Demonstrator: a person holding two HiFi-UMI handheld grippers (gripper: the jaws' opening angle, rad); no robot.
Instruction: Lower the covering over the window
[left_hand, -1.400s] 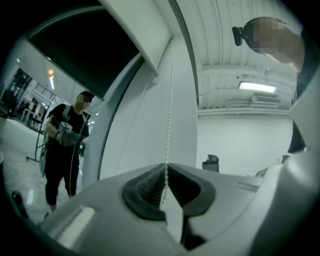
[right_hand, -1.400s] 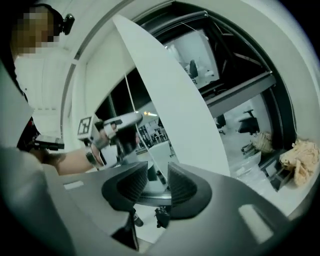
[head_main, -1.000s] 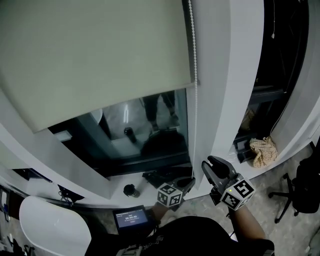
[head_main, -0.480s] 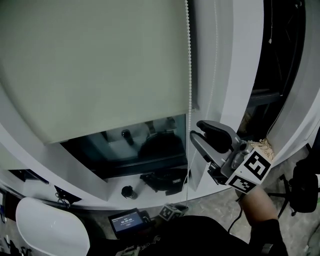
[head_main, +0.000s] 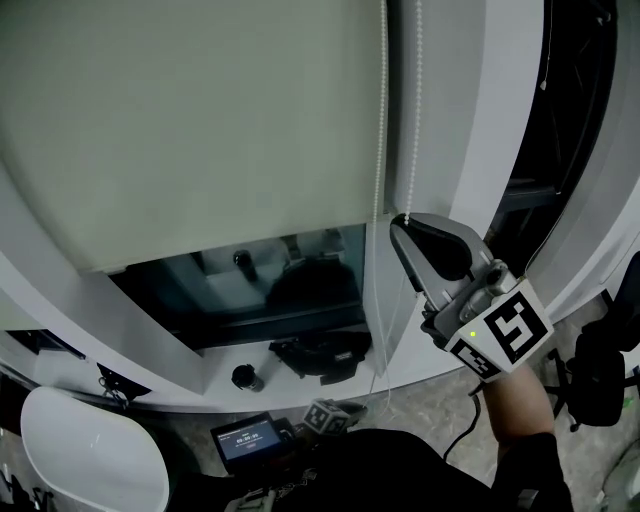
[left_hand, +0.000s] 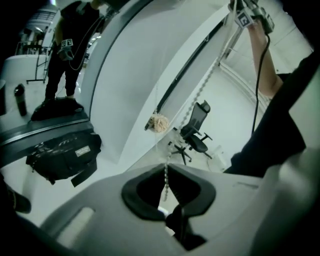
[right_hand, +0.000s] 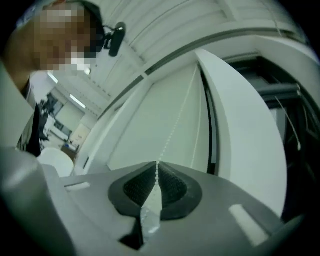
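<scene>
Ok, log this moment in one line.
blind: partly down | left gripper: shut on chain, low | right gripper: jaws just closed on chain, higher

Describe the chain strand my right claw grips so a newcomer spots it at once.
Find the pale roller blind over the window. Two white beaded strands hang at its right edge. The gripped strand is the right one, farther from the blind, running into the right claw, which has just closed on it; the left strand runs on down past it.

Pale roller blind (head_main: 200, 120) lowered most of way over window (head_main: 300, 285); dark glass strip uncovered at bottom. White bead chain (head_main: 380, 130) hangs along blind's right edge.
</scene>
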